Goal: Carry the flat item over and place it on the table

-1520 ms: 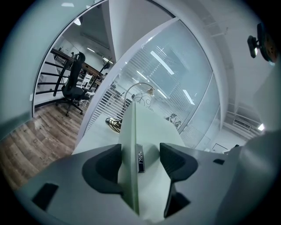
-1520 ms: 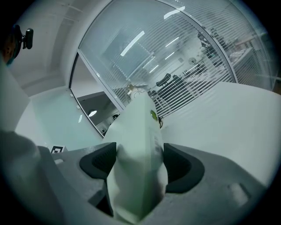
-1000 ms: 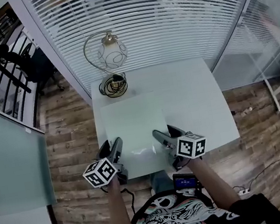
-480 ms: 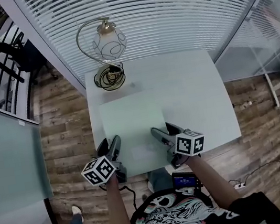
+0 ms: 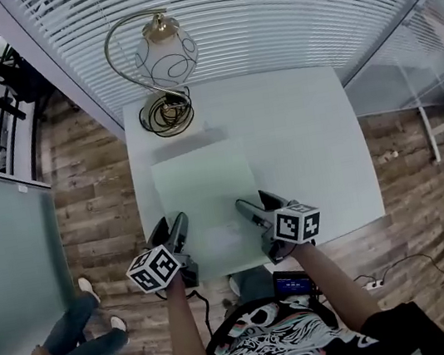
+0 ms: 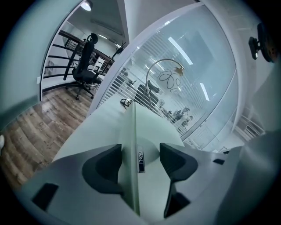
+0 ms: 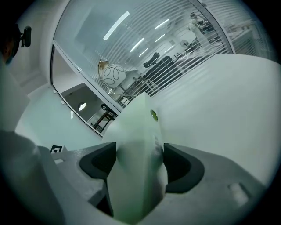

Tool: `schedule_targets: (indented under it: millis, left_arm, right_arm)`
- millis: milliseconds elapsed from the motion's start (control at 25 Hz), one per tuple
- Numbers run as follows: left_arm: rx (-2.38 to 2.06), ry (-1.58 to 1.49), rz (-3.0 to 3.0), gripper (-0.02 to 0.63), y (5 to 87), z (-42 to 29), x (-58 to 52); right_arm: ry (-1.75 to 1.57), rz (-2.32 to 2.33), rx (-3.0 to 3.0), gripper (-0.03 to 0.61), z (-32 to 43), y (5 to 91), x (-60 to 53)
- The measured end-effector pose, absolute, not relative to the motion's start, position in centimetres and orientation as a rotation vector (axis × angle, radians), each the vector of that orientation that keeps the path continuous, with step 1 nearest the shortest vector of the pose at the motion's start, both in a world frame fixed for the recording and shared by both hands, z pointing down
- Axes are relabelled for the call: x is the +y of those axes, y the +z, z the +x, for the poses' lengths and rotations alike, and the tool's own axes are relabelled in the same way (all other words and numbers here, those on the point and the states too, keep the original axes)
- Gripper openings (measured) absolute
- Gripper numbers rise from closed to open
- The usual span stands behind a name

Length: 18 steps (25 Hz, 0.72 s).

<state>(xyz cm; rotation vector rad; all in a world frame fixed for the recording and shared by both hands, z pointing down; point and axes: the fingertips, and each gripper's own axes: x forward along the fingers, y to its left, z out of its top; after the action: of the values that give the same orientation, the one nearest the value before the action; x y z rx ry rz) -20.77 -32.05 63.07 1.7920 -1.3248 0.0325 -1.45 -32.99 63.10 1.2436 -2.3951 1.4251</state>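
The flat item (image 5: 206, 192) is a thin pale green-white panel, held level over the near left part of the white table (image 5: 309, 141). My left gripper (image 5: 176, 232) grips its near edge on the left, and my right gripper (image 5: 252, 214) grips it on the right. In the left gripper view the flat item (image 6: 131, 132) runs edge-on between the dark pads (image 6: 103, 169) of the left gripper (image 6: 139, 154). In the right gripper view the flat item (image 7: 140, 127) fills the gap of the right gripper (image 7: 139, 154). Whether it touches the table is unclear.
A lamp (image 5: 164, 56) with a glass globe and a coiled cord stands at the table's back left corner. White blinds on a glass wall (image 5: 261, 6) run behind the table. A person's legs in jeans (image 5: 73, 345) are on the wooden floor at lower left.
The lamp and table now sit a little farther up in the head view. A person's legs have walked into view at lower left. Both grippers keep their hold on the flat item.
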Motion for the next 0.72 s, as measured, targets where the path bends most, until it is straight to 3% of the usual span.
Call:
schedule_targets:
  millis: [320,720]
  left_arm:
    - [-1.318,0.093,1.756,0.267,64.7,-20.6,-33.4]
    - [-1.361,0.124,1.705,0.255,65.5,-20.9,-34.2]
  right_arm:
    - [1.459,1.246,-2.313,0.322,-1.3,65.3,-34.1]
    - [1.206,1.288,-2.251,0.321,-1.6,65.4,-35.8]
